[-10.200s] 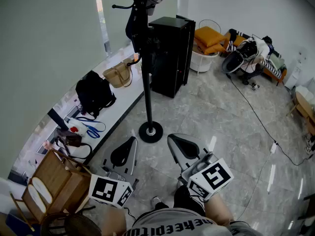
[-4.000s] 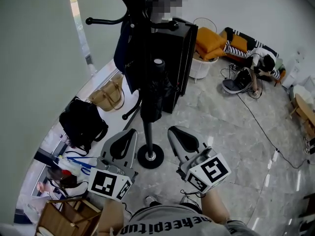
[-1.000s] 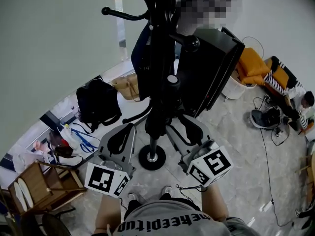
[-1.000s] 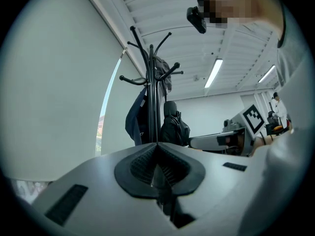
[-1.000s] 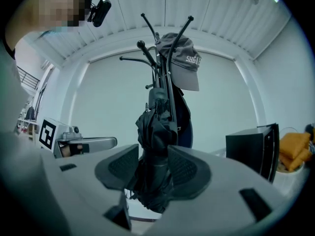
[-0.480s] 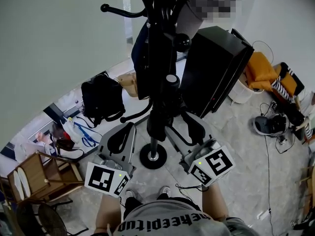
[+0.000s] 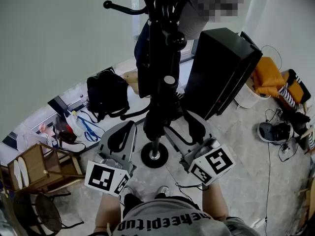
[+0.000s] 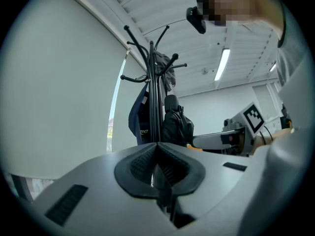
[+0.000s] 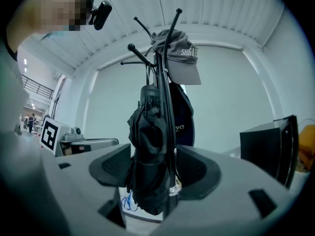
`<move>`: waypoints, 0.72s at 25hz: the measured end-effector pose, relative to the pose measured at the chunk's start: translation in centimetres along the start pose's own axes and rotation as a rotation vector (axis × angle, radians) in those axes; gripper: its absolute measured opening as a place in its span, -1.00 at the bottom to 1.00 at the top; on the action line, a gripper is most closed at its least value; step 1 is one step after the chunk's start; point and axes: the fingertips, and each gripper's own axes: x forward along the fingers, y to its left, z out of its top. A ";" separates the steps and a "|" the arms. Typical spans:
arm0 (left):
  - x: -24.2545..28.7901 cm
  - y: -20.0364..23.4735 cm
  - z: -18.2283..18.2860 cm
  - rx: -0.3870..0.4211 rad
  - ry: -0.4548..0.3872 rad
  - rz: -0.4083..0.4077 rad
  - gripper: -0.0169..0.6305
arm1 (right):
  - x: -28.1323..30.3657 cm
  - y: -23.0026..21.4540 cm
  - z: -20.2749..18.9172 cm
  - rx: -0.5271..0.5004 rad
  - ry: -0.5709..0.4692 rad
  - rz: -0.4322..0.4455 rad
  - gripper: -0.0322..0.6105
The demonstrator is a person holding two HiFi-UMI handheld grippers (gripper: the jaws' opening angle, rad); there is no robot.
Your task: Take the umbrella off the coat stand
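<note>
- Head view: a black coat stand (image 7: 156, 77) rose from a round base on the grey floor (image 7: 236, 181). A folded black umbrella (image 7: 158, 113) hung upright against its pole, above the base.
- The left tongs (image 7: 122, 140) pointed at the stand from the left, apart from the umbrella. The right tongs (image 7: 180, 130) reached in from the right, one jaw on each side of the umbrella's lower part.
- A black cabinet (image 7: 221, 68) stood behind the stand, and a black backpack (image 7: 105, 93) lay on a low ledge to the left.
- Left gripper view: the left tongs (image 8: 158, 173) were closed, pads together, with nothing between them. Beyond them stood the coat stand (image 8: 152, 97) with the umbrella (image 8: 174, 124) on it.
- Right gripper view: the right tongs (image 9: 152, 168) were wide apart and had just been opening. The umbrella (image 9: 146, 156) and the stand's pole (image 9: 170, 132) stood between the pads, which lay close beside them without squeezing.
- A grey cap (image 9: 182, 58) hung on an upper hook.
</note>
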 end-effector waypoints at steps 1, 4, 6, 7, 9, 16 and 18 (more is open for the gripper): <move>0.0 0.0 0.0 0.002 0.001 0.008 -0.90 | 0.1 0.0 0.0 0.001 0.000 0.010 -0.02; -0.2 0.1 -0.1 0.006 0.004 0.034 -0.90 | 0.6 0.2 -0.1 0.003 0.000 0.044 -0.01; -0.4 0.3 -0.1 0.010 0.006 0.051 -0.90 | 0.9 0.4 -0.2 0.003 -0.003 0.065 0.00; -0.4 0.4 0.0 0.011 0.007 0.060 -0.90 | 1.0 0.5 -0.2 0.003 -0.003 0.075 0.00; -0.6 0.5 0.0 0.015 0.009 0.077 -0.90 | 1.4 0.6 -0.2 0.003 -0.004 0.095 0.01; -0.8 1.1 0.1 0.030 0.012 0.137 -0.90 | 2.7 0.9 -0.4 0.002 -0.004 0.167 0.02; -0.8 1.2 0.1 0.033 0.013 0.153 -0.90 | 3.0 1.0 -0.4 0.001 -0.006 0.185 0.03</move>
